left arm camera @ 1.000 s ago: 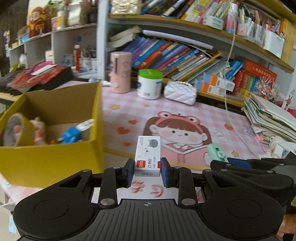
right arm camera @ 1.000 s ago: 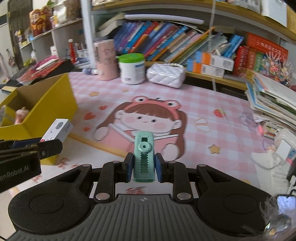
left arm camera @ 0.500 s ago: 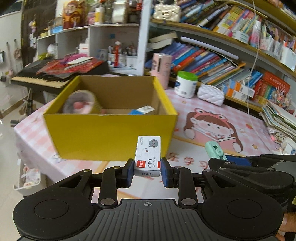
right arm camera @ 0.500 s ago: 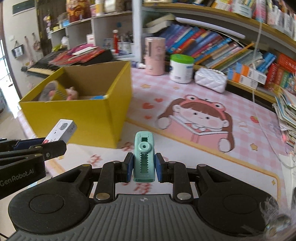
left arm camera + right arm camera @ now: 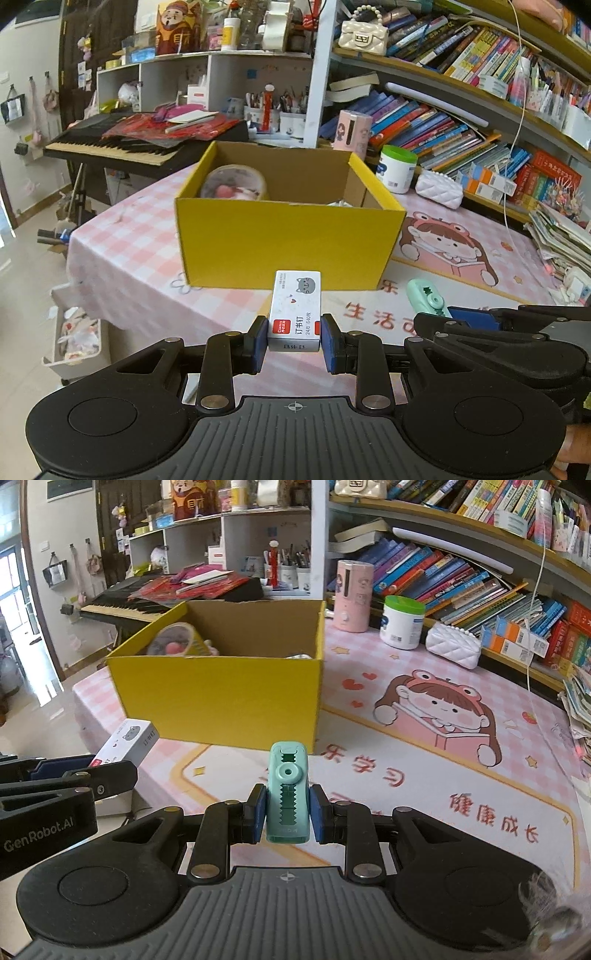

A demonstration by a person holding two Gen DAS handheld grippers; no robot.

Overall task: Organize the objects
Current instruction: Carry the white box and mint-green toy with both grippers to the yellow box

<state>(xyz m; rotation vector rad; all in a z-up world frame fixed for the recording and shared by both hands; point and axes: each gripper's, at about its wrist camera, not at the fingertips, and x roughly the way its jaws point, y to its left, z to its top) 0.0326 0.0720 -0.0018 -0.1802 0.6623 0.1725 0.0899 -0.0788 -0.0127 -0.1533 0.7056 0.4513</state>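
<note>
My left gripper (image 5: 294, 341) is shut on a small white staple box (image 5: 295, 308) with a grey cat print, held above the table in front of the yellow cardboard box (image 5: 288, 245). My right gripper (image 5: 287, 818) is shut on a mint green stapler-like tool (image 5: 288, 790), also above the table, in front of the yellow cardboard box's (image 5: 221, 701) right corner. The two grippers are side by side: the green tool (image 5: 424, 295) shows at the right of the left wrist view, and the staple box (image 5: 125, 742) at the left of the right wrist view. A tape roll (image 5: 234, 182) lies inside the box.
The pink checked table cover (image 5: 443, 775) carries a cartoon girl print. Behind the box stand a pink cylinder (image 5: 352, 596), a green-lidded white jar (image 5: 402, 622) and a white quilted purse (image 5: 454, 646). Bookshelves line the back; a keyboard (image 5: 110, 147) stands left; paper stacks (image 5: 561, 236) lie at right.
Both grippers have swung left and back from the table while keeping their objects. The yellow box has gone from the left side of each view toward the middle and looks farther off.
</note>
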